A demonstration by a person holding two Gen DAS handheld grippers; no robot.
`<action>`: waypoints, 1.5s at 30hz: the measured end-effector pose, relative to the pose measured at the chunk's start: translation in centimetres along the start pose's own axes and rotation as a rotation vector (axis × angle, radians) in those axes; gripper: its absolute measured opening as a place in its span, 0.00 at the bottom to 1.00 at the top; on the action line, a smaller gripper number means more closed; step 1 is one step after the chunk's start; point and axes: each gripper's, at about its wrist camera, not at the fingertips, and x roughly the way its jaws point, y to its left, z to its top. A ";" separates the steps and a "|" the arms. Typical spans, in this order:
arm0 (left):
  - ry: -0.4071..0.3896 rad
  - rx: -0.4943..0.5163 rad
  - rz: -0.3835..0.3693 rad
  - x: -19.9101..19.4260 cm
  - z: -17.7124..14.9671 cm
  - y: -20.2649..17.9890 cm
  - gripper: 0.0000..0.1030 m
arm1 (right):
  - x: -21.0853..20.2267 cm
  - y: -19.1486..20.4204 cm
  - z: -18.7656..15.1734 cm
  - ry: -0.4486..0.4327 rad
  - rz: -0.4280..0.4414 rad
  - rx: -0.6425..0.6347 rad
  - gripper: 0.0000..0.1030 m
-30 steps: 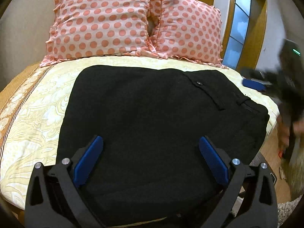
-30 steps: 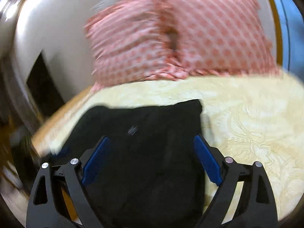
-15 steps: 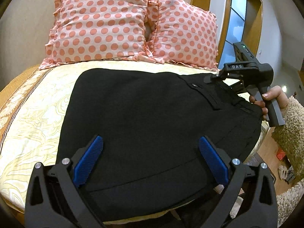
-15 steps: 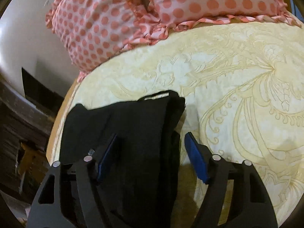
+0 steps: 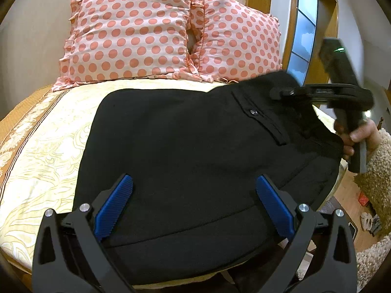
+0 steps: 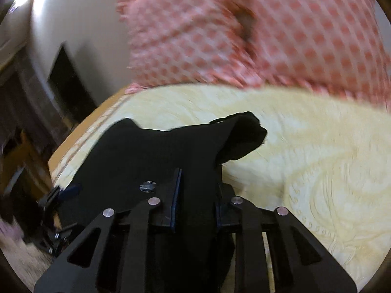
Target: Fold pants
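Note:
Black pants lie folded on the cream bedspread, waistband end with a button pocket at the right. My left gripper is open just above the near edge of the pants and holds nothing. My right gripper is shut on the waistband end of the pants and lifts it off the bed; the corner flops over beyond the jaws. The right gripper also shows in the left wrist view, clamped on the raised waistband at the far right.
Two pink polka-dot pillows lean against the headboard wall. The cream bedspread lies left of the pants and shows in the right wrist view. The bed's right edge drops to a wooden floor.
My right gripper has closed on the waistband end and raised it off the bed. My left gripper has stayed open over the near edge.

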 end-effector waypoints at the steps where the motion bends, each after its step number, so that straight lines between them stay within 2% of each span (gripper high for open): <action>1: 0.006 -0.014 -0.013 -0.2 0.3 0.3 0.98 | -0.2 0.8 -0.1 -0.009 -0.003 -0.037 0.21; 4: 0.003 -0.094 -0.096 -1.5 2.0 2.1 0.98 | 0.1 1.0 -0.3 -0.001 -0.040 -0.055 0.21; 7: -0.051 -0.179 -0.083 -3.0 5.0 5.5 0.98 | 0.5 -0.6 -0.4 0.011 -0.034 0.020 0.21; 8: -0.043 -0.217 -0.078 -2.8 6.1 7.0 0.98 | 0.7 -1.1 -0.5 0.013 -0.029 0.045 0.21; 12: 0.109 -0.348 -0.105 1.1 8.6 12.0 0.95 | 1.3 -2.2 -0.6 0.022 -0.019 0.091 0.21; 13: 0.149 -0.364 -0.112 2.3 8.9 12.8 0.90 | 1.4 -2.4 -0.7 0.026 -0.019 0.102 0.21; 14: 0.205 -0.376 -0.114 3.8 9.2 13.6 0.89 | 1.5 -2.6 -0.8 0.029 -0.019 0.111 0.21; 17: 0.294 -0.374 -0.119 6.5 9.3 14.1 0.81 | 2.0 -3.7 -1.0 0.050 -0.014 0.158 0.21; 19: 0.345 -0.386 -0.148 8.2 9.3 14.3 0.80 | 2.4 -4.3 -1.1 0.062 -0.006 0.187 0.23; 20: 0.331 -0.383 -0.144 8.2 9.4 14.3 0.80 | 2.5 -4.6 -1.1 0.070 -0.001 0.203 0.24; 24: 0.361 -0.390 -0.181 9.6 10.2 14.2 0.75 | 3.9 -6.1 -1.3 0.129 0.014 0.276 0.39; 25: 0.368 -0.382 -0.178 9.9 10.3 14.0 0.73 | 4.2 -6.5 -1.4 0.138 0.024 0.293 0.39; 27: 0.376 -0.366 -0.142 10.2 10.5 13.7 0.59 | 4.4 -6.6 -1.5 0.131 0.045 0.302 0.39; 28: 0.372 -0.360 -0.121 10.2 10.5 13.4 0.46 | 4.2 -6.6 -1.6 0.116 0.052 0.297 0.32; 29: 0.363 -0.348 -0.104 10.1 10.5 13.3 0.25 | 4.0 -6.5 -1.6 0.107 0.058 0.293 0.28; 31: 0.335 -0.320 -0.108 9.3 10.9 13.2 0.13 | 3.4 -6.5 -1.5 0.080 0.083 0.299 0.22; 39: 0.270 -0.217 -0.073 8.0 13.9 11.3 0.11 | 2.4 -6.7 2.1 0.018 0.108 0.283 0.17; 45: 0.222 -0.167 -0.029 11.8 19.6 10.5 0.11 | 4.3 -9.9 7.6 -0.048 0.033 0.245 0.16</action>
